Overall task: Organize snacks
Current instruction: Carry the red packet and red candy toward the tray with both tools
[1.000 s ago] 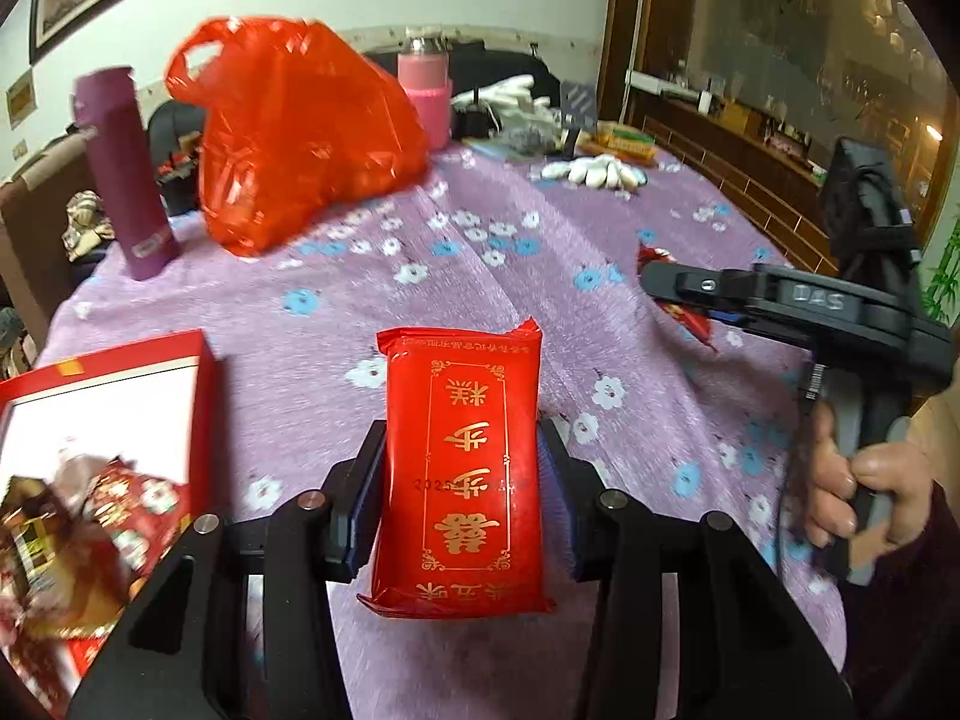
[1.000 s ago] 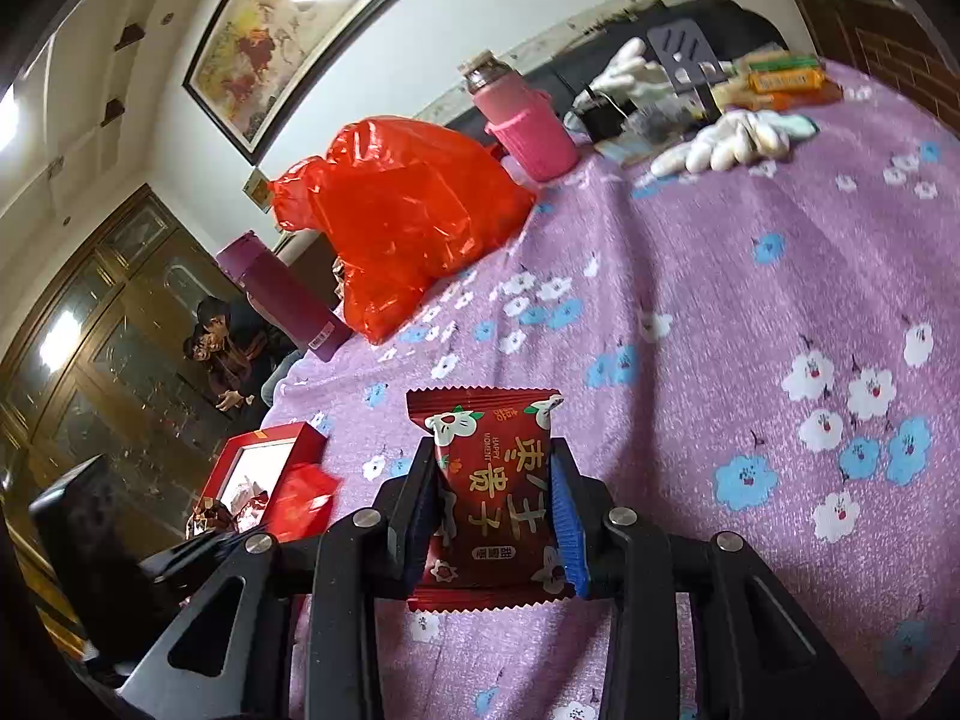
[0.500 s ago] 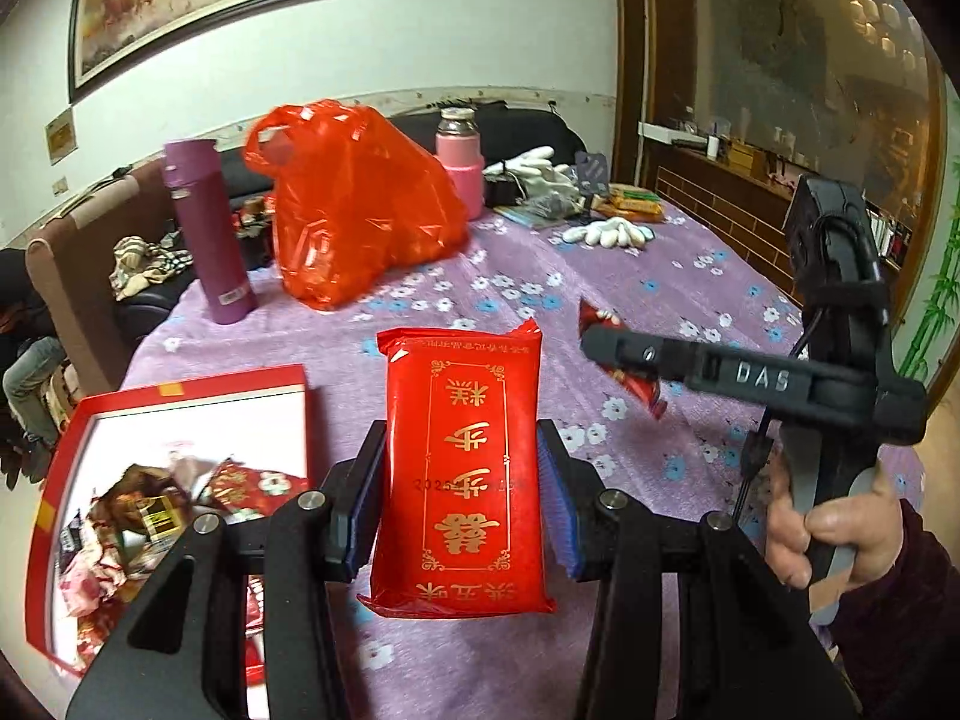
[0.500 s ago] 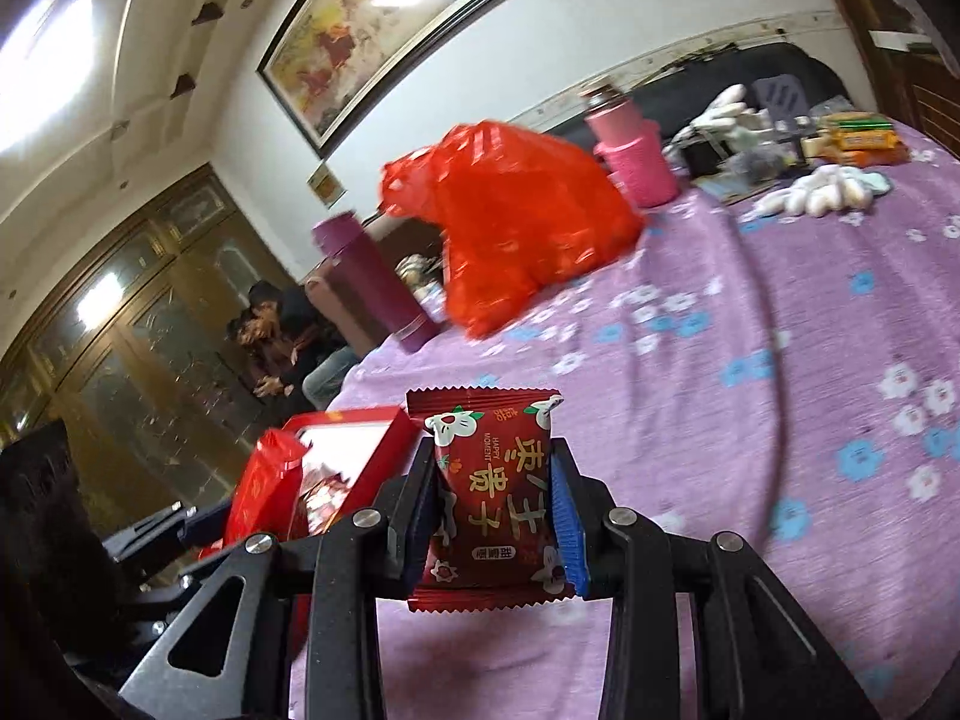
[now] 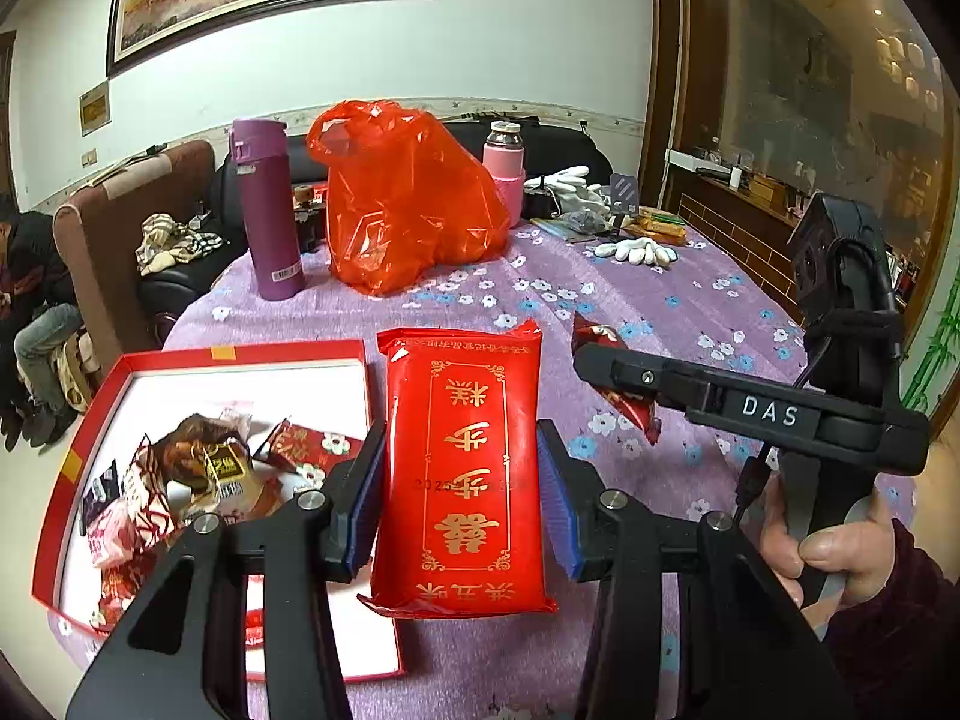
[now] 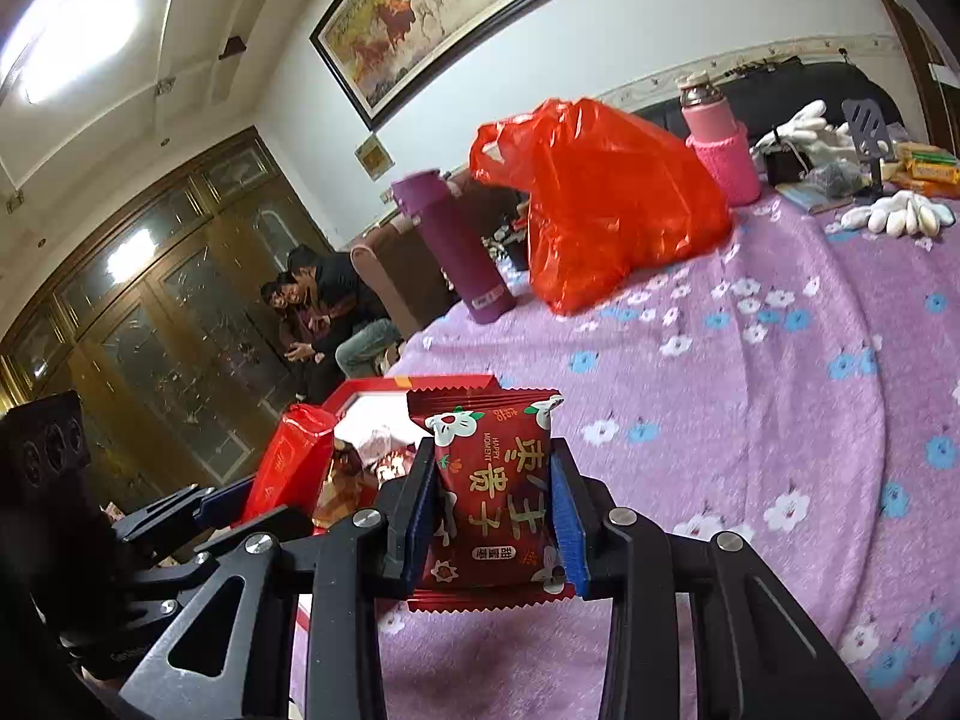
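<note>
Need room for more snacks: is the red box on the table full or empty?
Partly filled: wrapped snacks pile in the red box, white bottom bare behind them.

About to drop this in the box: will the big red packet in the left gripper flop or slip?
The red packet stands straight between the left gripper pads without sagging, so it is probably fairly stiff. Its glossy wrapper could be slippery. Flat-sided, it should land flat in the red box rather than roll.
</note>
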